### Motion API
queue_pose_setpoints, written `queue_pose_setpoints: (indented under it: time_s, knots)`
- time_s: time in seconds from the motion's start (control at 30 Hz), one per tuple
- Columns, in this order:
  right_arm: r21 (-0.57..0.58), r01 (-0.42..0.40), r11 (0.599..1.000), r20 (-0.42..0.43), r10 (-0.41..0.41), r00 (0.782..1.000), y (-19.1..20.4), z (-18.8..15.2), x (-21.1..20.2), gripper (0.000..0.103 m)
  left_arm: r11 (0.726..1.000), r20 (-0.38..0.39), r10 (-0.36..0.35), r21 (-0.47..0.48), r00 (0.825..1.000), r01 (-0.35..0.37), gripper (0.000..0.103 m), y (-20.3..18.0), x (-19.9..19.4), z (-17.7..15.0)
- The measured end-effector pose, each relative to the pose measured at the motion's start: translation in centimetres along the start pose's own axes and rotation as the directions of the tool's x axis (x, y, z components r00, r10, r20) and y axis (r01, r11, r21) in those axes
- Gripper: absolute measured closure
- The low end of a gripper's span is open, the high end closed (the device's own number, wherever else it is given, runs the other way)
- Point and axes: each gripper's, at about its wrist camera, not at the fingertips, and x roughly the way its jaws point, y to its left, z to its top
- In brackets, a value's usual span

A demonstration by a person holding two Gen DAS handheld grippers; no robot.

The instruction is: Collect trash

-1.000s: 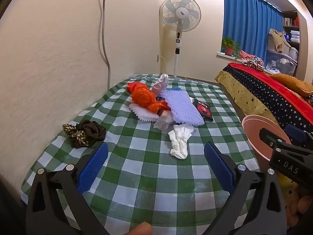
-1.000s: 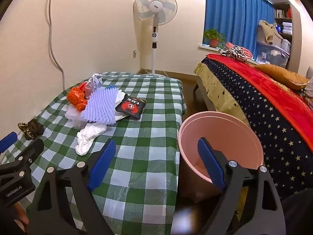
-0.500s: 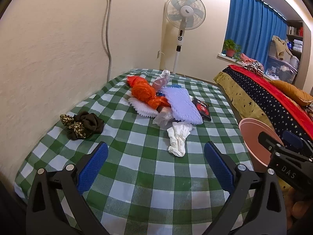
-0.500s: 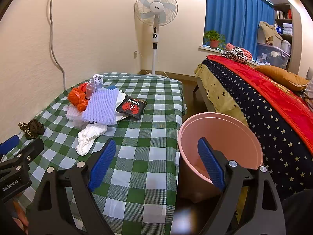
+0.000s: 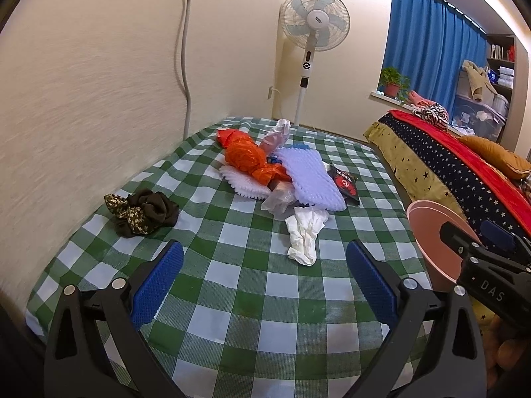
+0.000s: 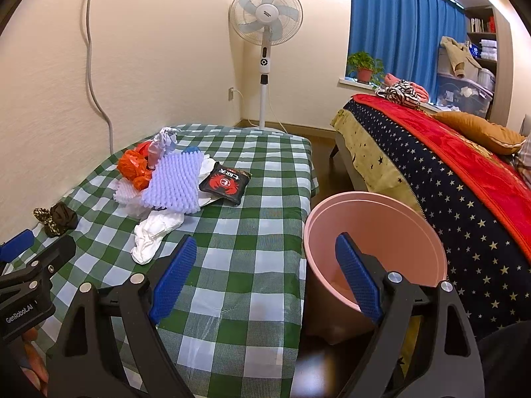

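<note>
A pile of trash lies on the green checked table (image 5: 232, 285): an orange plastic bag (image 5: 247, 157), lilac foam netting (image 5: 308, 175), a white crumpled tissue (image 5: 305, 232), a black snack packet (image 5: 345, 182) and clear plastic (image 5: 278, 200). The pile also shows in the right wrist view, with the foam (image 6: 176, 179), packet (image 6: 225, 182) and tissue (image 6: 154, 235). A pink bin (image 6: 371, 242) stands by the table's right edge. My left gripper (image 5: 265, 285) is open and empty, short of the tissue. My right gripper (image 6: 265, 282) is open and empty, between table edge and bin.
A dark scrunchie (image 5: 142, 212) lies at the table's left, near the wall. A standing fan (image 5: 310, 39) is behind the table. A bed with a starred cover (image 6: 448, 179) runs along the right, close to the bin.
The left gripper has risen and tilted, so the pile and scrunchie sit lower and further right in its view. The right gripper has barely moved.
</note>
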Motion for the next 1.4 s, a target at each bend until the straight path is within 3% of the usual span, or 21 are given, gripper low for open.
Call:
queue_pose_setpoints:
  time_s: [1.13, 1.4]
  knots:
    - [0.011, -0.015, 1.000, -0.001, 0.015, 1.000, 0.13, 0.15, -0.01, 0.019, 1.000, 0.000, -0.004, 0.007, 1.000, 0.004, 0.008, 0.08, -0.08, -0.03]
    - [0.033, -0.057, 0.998, -0.011, 0.057, 0.998, 0.48, 0.15, 0.27, 0.037, 1.000, 0.003, 0.027, 0.001, 1.000, -0.027, 0.010, 0.30, -0.04, 0.03]
